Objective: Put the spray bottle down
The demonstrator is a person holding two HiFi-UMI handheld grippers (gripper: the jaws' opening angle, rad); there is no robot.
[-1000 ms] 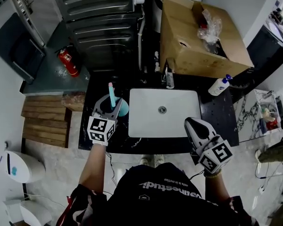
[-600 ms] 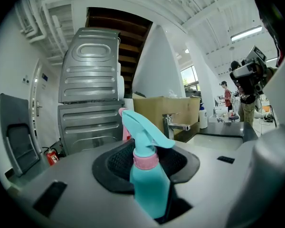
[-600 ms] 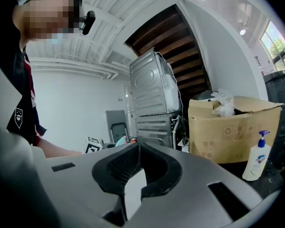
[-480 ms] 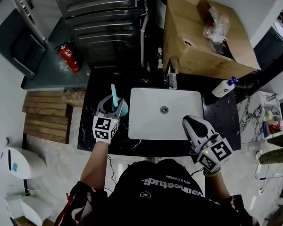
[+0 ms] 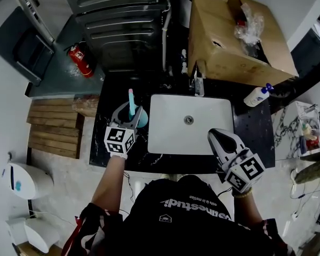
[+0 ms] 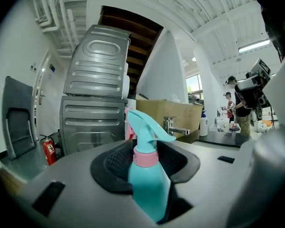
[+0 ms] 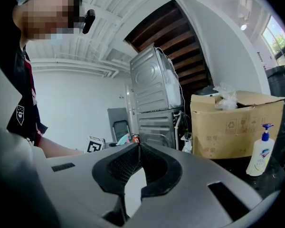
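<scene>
A teal spray bottle with a pink collar and a teal trigger head stands upright between the jaws of my left gripper, which is shut on its body. In the head view this left gripper holds the spray bottle over the black counter, just left of the white sink. Whether the bottle's base touches the counter is hidden. My right gripper hovers at the sink's near right corner. Its jaws meet at the tips with nothing between them.
A faucet stands behind the sink, with a large cardboard box beyond it. On the counter at the right is a white pump bottle. A grey metal appliance and a red fire extinguisher are at the back left.
My left gripper has sunk a little toward the counter with the spray bottle still in it. The right gripper has shifted slightly near the sink's front edge.
</scene>
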